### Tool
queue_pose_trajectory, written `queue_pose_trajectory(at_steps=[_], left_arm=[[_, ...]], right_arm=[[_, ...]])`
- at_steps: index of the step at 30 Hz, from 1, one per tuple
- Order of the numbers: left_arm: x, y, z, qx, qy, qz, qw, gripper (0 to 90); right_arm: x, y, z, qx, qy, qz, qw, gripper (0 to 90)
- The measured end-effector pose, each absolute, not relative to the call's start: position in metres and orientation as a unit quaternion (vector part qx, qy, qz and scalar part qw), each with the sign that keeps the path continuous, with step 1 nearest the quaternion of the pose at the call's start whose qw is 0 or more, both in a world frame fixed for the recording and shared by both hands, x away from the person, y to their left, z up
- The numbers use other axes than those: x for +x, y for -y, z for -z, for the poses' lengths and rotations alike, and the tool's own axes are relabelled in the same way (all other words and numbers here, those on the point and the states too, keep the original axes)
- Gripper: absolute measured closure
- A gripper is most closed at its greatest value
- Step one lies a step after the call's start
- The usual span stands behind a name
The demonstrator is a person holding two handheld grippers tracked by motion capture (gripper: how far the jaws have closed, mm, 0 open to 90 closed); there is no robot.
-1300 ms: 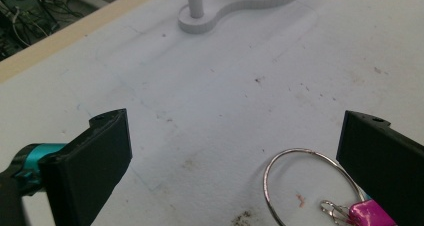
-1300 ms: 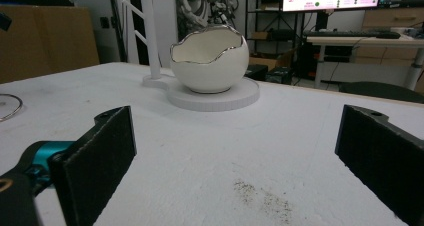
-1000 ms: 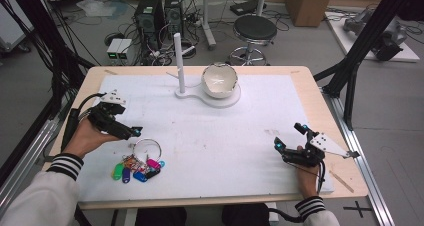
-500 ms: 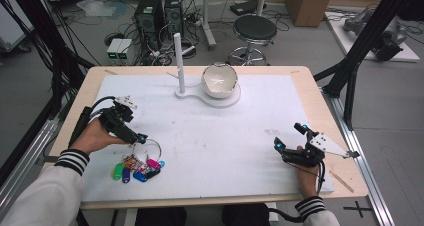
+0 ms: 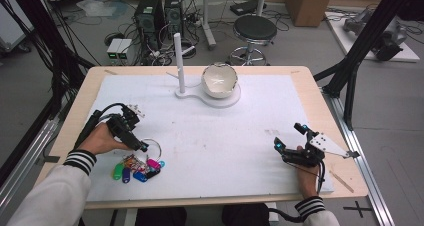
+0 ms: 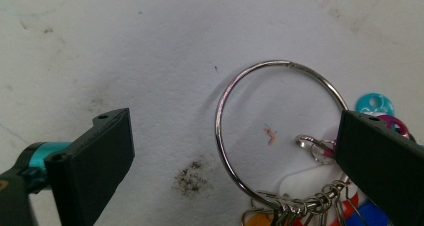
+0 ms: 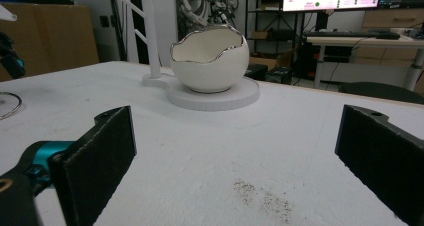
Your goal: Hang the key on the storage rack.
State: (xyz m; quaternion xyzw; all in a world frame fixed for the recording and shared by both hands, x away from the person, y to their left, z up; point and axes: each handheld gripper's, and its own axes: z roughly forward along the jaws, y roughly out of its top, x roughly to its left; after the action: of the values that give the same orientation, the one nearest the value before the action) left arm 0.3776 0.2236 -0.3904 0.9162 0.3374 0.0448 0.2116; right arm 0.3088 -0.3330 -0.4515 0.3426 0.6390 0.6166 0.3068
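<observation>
Steel key ring (image 6: 280, 136) between spread left hand-held gripper (image 6: 235, 161) jaws

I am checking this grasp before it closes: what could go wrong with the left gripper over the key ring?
The left gripper is open, straddling the thin metal ring, which lies flat on the table; the jaws may slide over it. The attached coloured tags could drag or snag when lifted.
</observation>
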Motion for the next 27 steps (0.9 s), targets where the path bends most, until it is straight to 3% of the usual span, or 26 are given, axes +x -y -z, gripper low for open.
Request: queue_pose_trajectory(at_steps=[15, 17, 24, 27], left_arm=[[0.3802, -0.2241, 0.4007, 0.925, -0.332, -0.036, 0.178, 18.6], [0.3792, -0.2242, 0.4008, 0.925, -0.333, -0.030, 0.182, 29.1], [0.3789, -0.2239, 0.4006, 0.925, -0.335, -0.022, 0.179, 41.9], [0.3782, -0.2235, 0.4004, 0.923, -0.340, -0.020, 0.181, 52.0]], right_arm=[[0.3082, 0.3328, 0.4514, 0.344, -0.641, -0.615, 0.305, 2.4], [0.3082, 0.3329, 0.4515, 0.344, -0.641, -0.614, 0.306, 2.4], [0.3082, 0.3328, 0.4515, 0.344, -0.641, -0.614, 0.305, 2.4], [0.3083, 0.3329, 0.4515, 0.344, -0.641, -0.614, 0.306, 2.4]])
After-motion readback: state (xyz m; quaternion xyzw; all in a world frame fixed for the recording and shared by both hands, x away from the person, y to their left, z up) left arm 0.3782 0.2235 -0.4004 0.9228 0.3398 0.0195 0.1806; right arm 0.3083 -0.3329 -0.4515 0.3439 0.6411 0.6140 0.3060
